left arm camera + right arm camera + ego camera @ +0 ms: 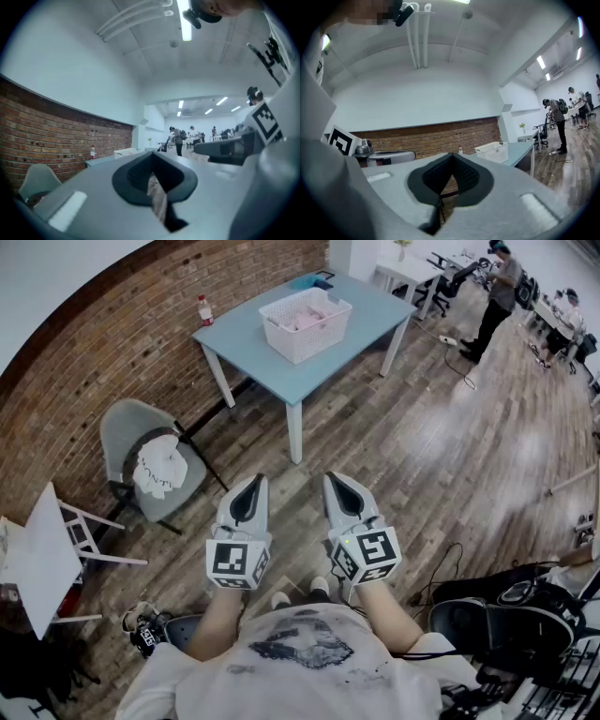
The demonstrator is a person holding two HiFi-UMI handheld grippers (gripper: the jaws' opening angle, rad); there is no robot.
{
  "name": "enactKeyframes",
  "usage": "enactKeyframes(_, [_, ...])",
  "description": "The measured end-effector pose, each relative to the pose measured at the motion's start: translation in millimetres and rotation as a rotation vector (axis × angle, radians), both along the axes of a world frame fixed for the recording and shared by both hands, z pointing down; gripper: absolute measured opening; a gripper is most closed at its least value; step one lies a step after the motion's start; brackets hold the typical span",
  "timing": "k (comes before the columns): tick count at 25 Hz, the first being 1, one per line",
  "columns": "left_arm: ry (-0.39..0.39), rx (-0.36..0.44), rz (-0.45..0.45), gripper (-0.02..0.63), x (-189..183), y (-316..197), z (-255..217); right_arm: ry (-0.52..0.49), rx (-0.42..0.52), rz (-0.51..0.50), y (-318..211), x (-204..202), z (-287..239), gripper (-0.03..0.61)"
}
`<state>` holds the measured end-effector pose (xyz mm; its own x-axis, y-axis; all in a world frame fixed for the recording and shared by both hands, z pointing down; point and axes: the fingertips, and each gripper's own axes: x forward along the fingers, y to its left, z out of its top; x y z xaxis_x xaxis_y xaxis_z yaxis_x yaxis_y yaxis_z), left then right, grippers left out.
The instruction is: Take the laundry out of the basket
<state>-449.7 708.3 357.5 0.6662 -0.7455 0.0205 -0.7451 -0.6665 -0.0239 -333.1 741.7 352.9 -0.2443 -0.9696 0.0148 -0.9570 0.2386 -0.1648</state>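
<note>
Closed and empty, the left gripper [249, 495] and the right gripper [339, 491] point forward side by side in front of the person, level above the wooden floor [394, 456]. In each gripper's own view the jaws meet with nothing between them. The white basket [309, 341] stands well away, on the pale blue table [272, 367] near the brick wall [103, 343], with pinkish laundry [305, 319] showing inside its rim. A small bottle [204, 310] sits at the table's far corner. Nearer, a grey chair [131, 427] by the wall carries a crumpled white cloth [159, 470].

Judged from this, the job has not begun. The laundry lies untouched in the basket, and the step in hand is the approach. The next move calls for crossing the open floor to the table and parting the jaws of at least one gripper. That gripper then has to come down over the rim to pinch a fold of cloth. Soft fabric is likely to sag and trail, so a lift clear of the basket wall looks necessary.
</note>
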Motion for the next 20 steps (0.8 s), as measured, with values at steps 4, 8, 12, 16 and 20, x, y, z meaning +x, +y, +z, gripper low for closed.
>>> enactKeyframes(4, [-0.017,-0.011,0.005,-0.009,23.1,19.3,2.0,0.006,0.003,0.001,19.8,20.8,-3.5,-0.003])
enactKeyframes(8, [-0.030,-0.022,0.029,-0.008,41.2,29.3,10.2,-0.009,0.007,0.018,29.5,37.2,-2.3,-0.003])
enactKeyframes(12, [-0.030,-0.026,0.049,-0.008,57.6,25.6,11.8,-0.035,0.004,0.006,25.9,47.4,0.2,-0.003])
enactKeyframes(16, [-0.026,-0.014,0.048,-0.008,79.0,20.5,10.4,-0.034,-0.003,-0.025,23.5,60.6,-0.4,-0.003])
enactKeyframes(20, [-0.006,0.002,0.051,-0.008,101.3,17.2,5.7,-0.024,0.003,-0.025,21.7,82.0,-2.1,-0.003])
